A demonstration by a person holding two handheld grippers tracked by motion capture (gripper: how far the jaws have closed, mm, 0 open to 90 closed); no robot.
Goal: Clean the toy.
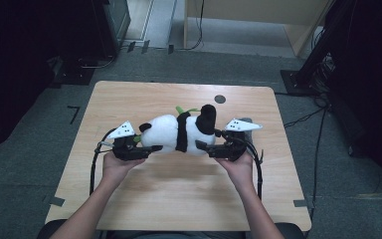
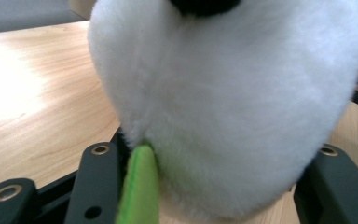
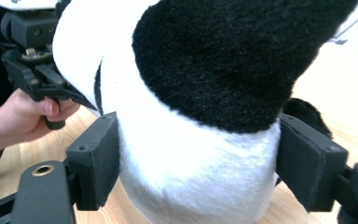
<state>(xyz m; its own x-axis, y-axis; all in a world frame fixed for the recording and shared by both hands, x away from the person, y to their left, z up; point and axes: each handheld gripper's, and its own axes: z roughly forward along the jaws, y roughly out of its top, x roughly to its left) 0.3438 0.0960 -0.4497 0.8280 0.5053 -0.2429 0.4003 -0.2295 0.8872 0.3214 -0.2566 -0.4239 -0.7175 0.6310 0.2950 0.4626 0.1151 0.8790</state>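
A black-and-white plush panda lies on its side across the middle of the wooden table, with a green leaf at its far side. My left gripper holds its white end: in the left gripper view the white fur fills the gap between both jaws, and a green felt piece lies against the left one. My right gripper grips the other end. In the right gripper view both pads press the white body below a black patch.
A dark round spot marks the table's far side. Black stands and cables crowd the floor at the right, dark equipment stands at the back left, and a wooden unit is behind. My other hand and gripper appear beyond the plush.
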